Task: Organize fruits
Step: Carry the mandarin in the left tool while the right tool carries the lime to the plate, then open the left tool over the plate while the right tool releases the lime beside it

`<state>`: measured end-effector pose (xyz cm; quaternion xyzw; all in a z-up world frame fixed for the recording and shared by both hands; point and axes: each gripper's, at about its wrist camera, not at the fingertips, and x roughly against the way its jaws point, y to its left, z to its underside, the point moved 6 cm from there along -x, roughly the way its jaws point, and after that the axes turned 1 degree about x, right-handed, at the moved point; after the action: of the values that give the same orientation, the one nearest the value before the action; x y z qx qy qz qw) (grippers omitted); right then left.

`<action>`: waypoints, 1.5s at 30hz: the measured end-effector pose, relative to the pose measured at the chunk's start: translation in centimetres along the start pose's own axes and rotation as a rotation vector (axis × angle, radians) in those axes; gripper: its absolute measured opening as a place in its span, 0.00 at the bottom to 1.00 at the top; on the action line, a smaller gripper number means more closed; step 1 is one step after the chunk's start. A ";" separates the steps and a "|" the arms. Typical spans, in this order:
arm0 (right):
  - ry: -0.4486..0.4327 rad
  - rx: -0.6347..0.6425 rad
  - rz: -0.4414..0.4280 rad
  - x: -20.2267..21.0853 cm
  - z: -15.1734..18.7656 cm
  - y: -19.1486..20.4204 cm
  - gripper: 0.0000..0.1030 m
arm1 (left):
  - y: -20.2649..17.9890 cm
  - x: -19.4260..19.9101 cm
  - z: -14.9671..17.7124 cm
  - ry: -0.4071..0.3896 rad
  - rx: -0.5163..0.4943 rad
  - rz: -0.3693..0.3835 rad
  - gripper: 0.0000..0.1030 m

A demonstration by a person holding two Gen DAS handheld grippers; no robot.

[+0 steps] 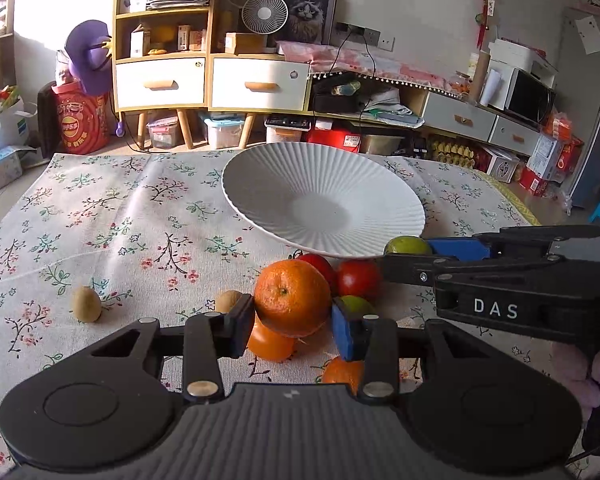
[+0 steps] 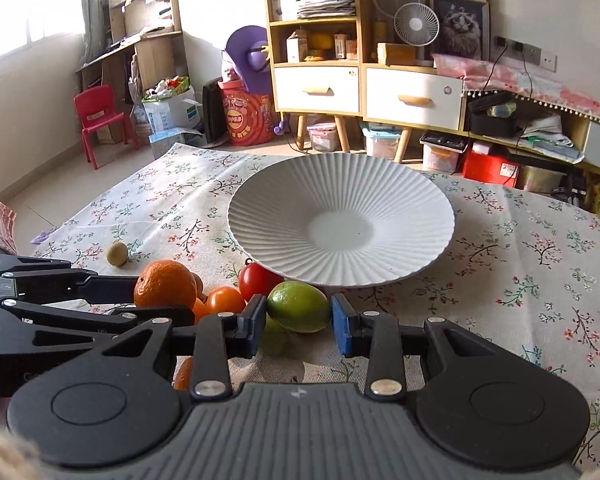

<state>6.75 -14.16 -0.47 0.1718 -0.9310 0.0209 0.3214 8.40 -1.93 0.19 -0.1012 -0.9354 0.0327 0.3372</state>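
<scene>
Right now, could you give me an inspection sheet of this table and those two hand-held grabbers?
Surface: floral tablecloth, wrinkled.
Job's things: white ribbed plate, nothing in it; loose fruit heaped at its near rim: tomatoes, small oranges, kiwi apart at the left.
Clutter: nothing seen on the cloth besides fruit.
Grippers: left gripper has its fingers closed on a large orange; right gripper has its fingers closed on a green lime.
Cables: black wires running from wall sockets behind the table.
Surroundings: wooden shelf unit, fan, red chair, storage boxes.
</scene>
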 end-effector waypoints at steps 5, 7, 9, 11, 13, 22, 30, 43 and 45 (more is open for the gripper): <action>-0.011 -0.041 0.006 -1.0 -1.5 -1.6 0.31 | -0.2 -1.2 -1.6 -0.013 -0.020 0.003 0.32; -0.006 -0.057 0.012 -1.7 -1.8 -2.5 0.31 | -0.6 -2.0 -2.2 -0.021 -0.054 0.001 0.32; 0.001 -0.074 0.015 -2.4 -2.0 -3.2 0.31 | -0.9 -2.9 -2.9 -0.023 -0.086 0.000 0.32; 0.008 -0.085 0.016 -3.2 -2.3 -3.8 0.31 | -1.1 -3.8 -3.6 -0.022 -0.103 0.006 0.32; 0.018 -0.097 0.018 -4.0 -2.9 -4.6 0.31 | -1.4 -5.0 -4.1 -0.017 -0.120 0.014 0.32; 0.045 -0.071 0.028 -6.8 -3.8 -5.6 0.31 | -1.6 -8.8 -4.3 0.025 -0.177 0.043 0.32; 0.060 -0.025 0.026 -7.6 -4.0 -5.4 0.31 | -1.7 -9.4 -4.4 0.031 -0.206 0.064 0.32; 0.072 -0.023 0.020 -7.5 -4.3 -5.3 0.32 | -1.8 -9.1 -5.2 0.023 -0.232 0.046 0.42; 0.059 -0.029 0.016 -7.0 -4.5 -5.3 0.37 | -1.8 -8.5 -5.5 0.007 -0.218 0.036 0.59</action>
<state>16.32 -16.30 -1.46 0.1590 -0.9227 0.0149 0.3509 17.99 -5.50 -0.71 -0.1543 -0.9302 -0.0637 0.3268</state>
